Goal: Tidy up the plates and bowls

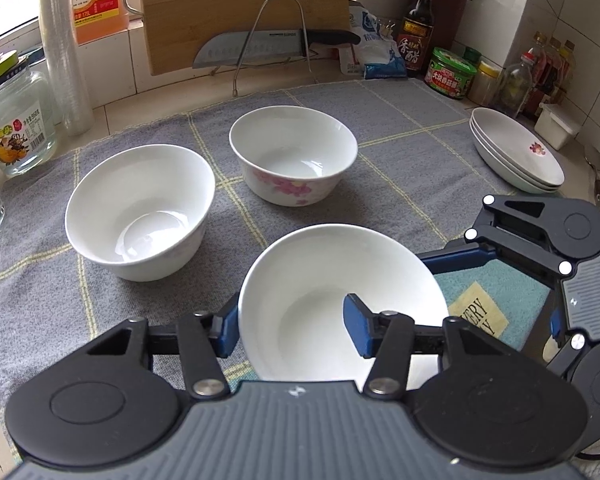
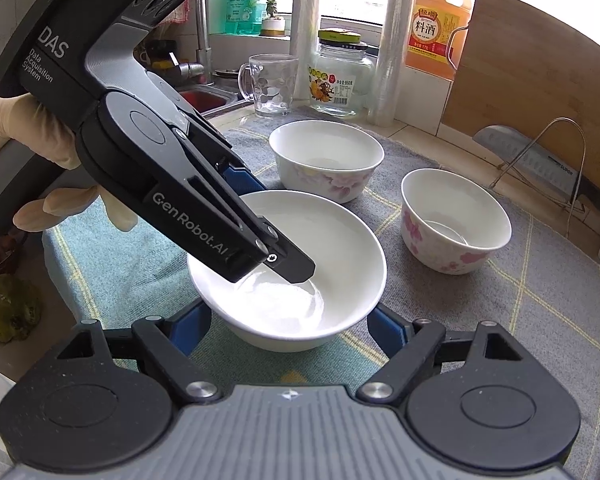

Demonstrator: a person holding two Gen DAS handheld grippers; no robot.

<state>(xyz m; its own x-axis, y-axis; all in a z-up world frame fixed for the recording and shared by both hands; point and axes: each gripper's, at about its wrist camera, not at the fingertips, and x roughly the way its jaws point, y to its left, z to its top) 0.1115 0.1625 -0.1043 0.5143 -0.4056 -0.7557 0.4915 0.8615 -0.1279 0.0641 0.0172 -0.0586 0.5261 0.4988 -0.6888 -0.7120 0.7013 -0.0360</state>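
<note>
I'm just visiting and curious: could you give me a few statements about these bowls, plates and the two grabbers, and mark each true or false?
1. The left gripper is clamped on the rim of the nearest bowl, one finger inside and one outside. True.
2. Three bowls are on the cloth. True.
3. The stacked plates sit inside the plain bowl. False: they rest apart, at the cloth's far right edge.
4. The right gripper is squeezing the nearest bowl. False: its jaws stand open on either side of it, not pressing.
5. The knife lies in the flowered bowl. False: it rests on a wire rack behind.
</note>
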